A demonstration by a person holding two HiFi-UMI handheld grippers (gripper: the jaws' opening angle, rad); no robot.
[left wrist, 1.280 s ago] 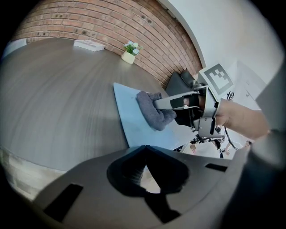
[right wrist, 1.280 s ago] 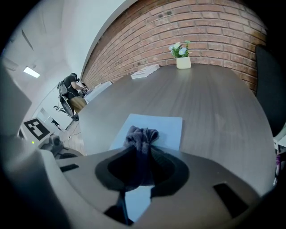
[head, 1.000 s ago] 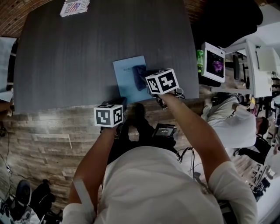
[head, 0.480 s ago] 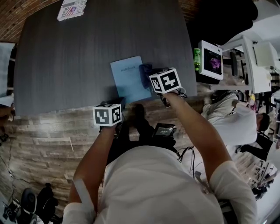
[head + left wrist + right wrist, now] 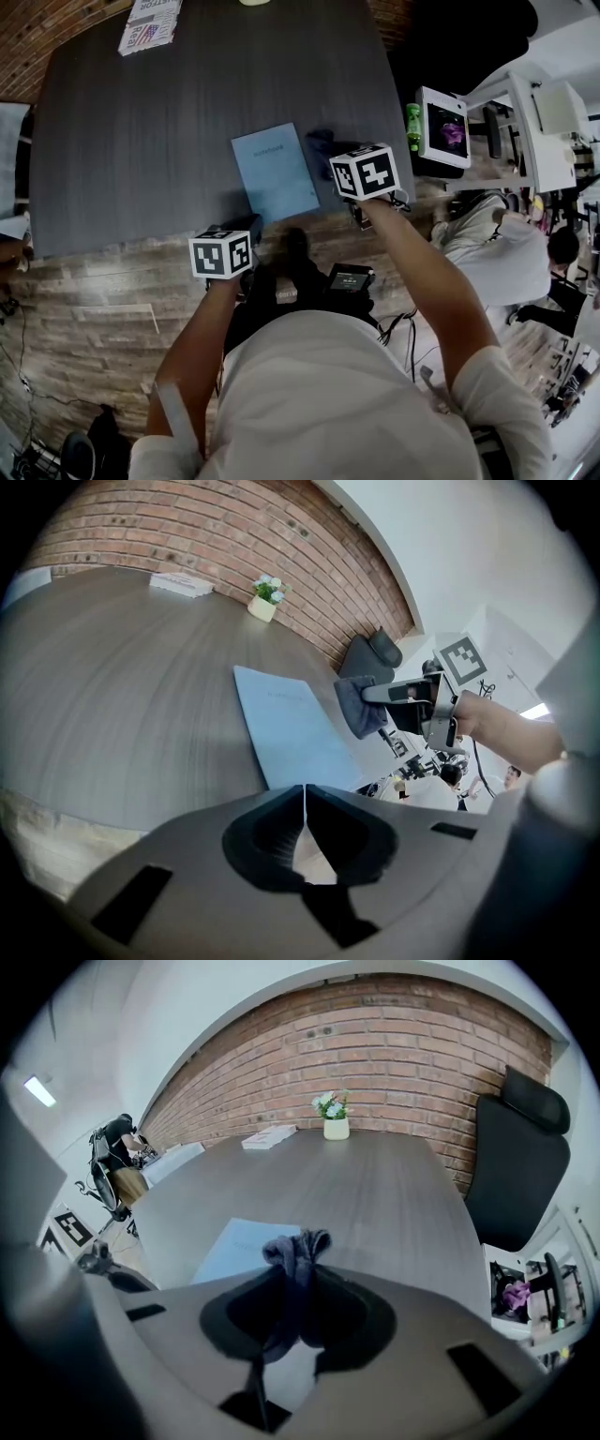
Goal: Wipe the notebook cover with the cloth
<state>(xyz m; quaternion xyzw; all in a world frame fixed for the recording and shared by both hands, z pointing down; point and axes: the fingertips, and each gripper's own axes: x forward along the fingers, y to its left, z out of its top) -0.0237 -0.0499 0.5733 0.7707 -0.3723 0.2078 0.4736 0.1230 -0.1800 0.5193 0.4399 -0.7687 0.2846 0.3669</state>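
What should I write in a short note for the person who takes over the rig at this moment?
Left gripper: shut, empty, at the table edge.
Right gripper: shut on the cloth, just right of the notebook.
Notebook: closed, flat on the table.
Done: the cloth was on the cover a second ago, so a stroke seems made.
Left: more strokes if needed, then release the cloth.
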